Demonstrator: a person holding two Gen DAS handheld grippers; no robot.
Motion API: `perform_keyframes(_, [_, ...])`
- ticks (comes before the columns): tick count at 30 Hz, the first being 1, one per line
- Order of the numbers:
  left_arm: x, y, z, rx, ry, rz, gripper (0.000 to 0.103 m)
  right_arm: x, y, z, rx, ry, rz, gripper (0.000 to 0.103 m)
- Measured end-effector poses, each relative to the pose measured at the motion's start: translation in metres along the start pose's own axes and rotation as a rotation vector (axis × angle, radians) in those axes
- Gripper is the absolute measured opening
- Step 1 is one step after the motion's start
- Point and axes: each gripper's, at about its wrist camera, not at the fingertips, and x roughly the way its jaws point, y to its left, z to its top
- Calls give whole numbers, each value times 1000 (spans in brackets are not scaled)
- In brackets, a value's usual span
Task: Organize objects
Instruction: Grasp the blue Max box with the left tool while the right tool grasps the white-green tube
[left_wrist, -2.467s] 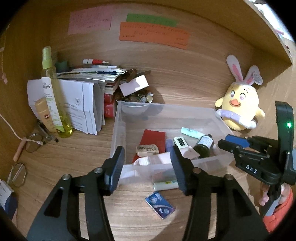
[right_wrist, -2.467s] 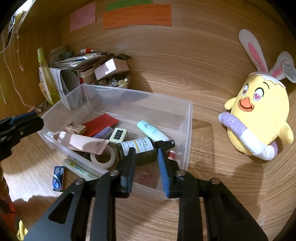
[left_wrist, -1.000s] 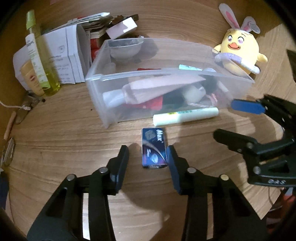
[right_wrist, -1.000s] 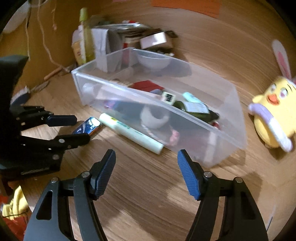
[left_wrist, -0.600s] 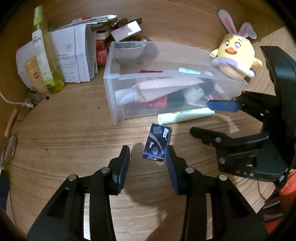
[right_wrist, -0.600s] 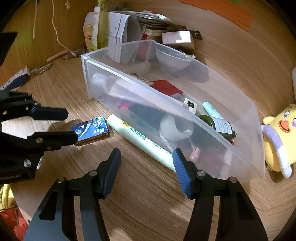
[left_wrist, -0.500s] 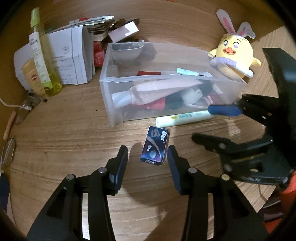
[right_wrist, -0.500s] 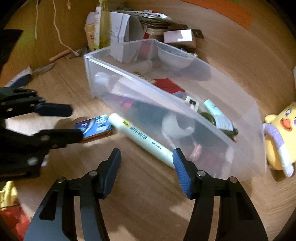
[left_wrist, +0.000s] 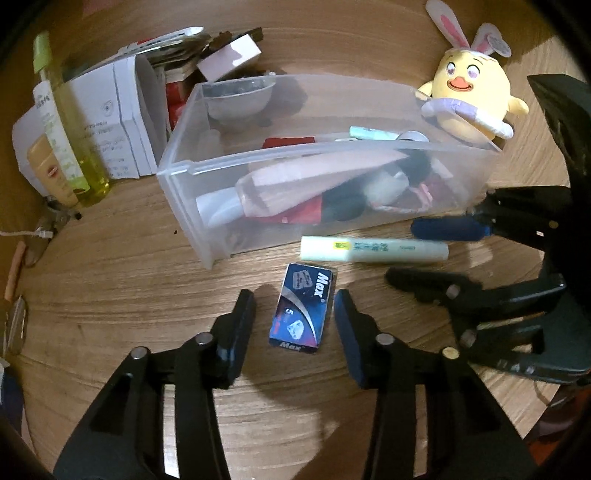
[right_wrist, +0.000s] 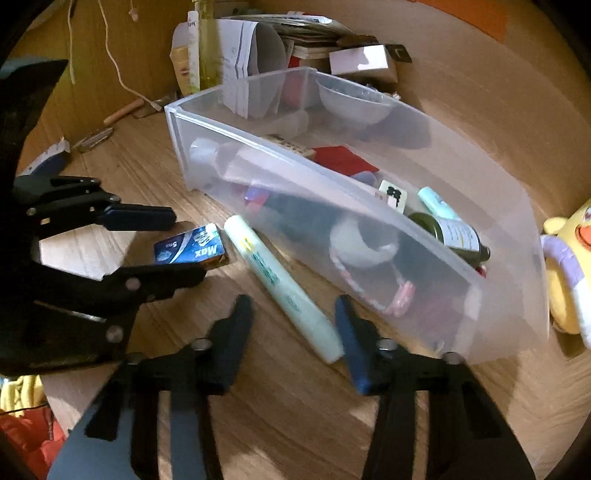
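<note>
A small blue "Max" box (left_wrist: 301, 309) lies flat on the wooden desk, between the open fingers of my left gripper (left_wrist: 294, 325); it also shows in the right wrist view (right_wrist: 190, 246). A pale green tube (left_wrist: 373, 249) lies just in front of the clear plastic bin (left_wrist: 207, 240). My right gripper (right_wrist: 293, 325) is open, its fingers on either side of the near end of the green tube (right_wrist: 284, 286). The bin holds a pink tube (left_wrist: 303, 184), a dark bottle (right_wrist: 452, 232) and other small items.
A yellow bunny-eared plush (left_wrist: 471, 96) sits right of the bin. A yellow spray bottle (left_wrist: 66, 122), folded papers (left_wrist: 118, 114) and stacked books (right_wrist: 314, 33) stand behind and left of the bin. A cable (right_wrist: 114, 70) and small tools lie at far left.
Both grippers have dropped from over the bin toward the desk in front of it. The left has closed in around the blue box, the right has moved up to the green tube.
</note>
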Motion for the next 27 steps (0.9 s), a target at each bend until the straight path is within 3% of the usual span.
perform_keyframes(4, [-1,-4,-1,19,-10,-4,27,-3,1,-6,20,-8,26,24])
perform_keyframes(12, [-14,-7,-14,7,-20,-24,27,-14,8,-23,35,-3,73,15])
perform_keyframes(18, [-28,-5,-22,-25,-42,-34,27,-17,5,-27,79,12,99,19])
perform_keyframes(27, [-49,1,-18,-73,-111,-34,27,3,18,0,46,-6,59,21])
